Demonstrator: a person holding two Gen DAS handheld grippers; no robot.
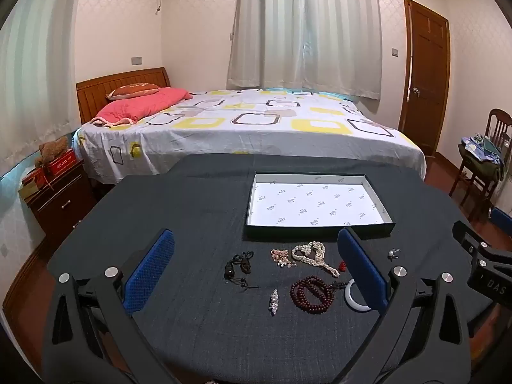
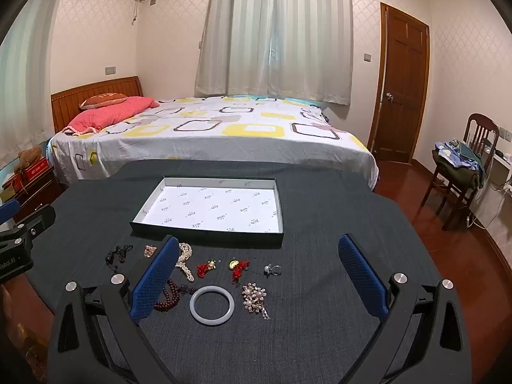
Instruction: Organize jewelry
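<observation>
A shallow box lid with white printed lining lies empty on the dark cloth table. In front of it lie a pearl necklace, dark red beads, a black cord piece, a pinkish brooch, a silver pin, a white bangle, two red-and-gold charms, a ring and a pearl brooch. My left gripper is open above the pieces. My right gripper is open too, holding nothing.
A bed with a patterned sheet stands behind the table. A nightstand is at the left, a chair with clothes at the right, a wooden door beyond. The other gripper's body shows at each view's edge.
</observation>
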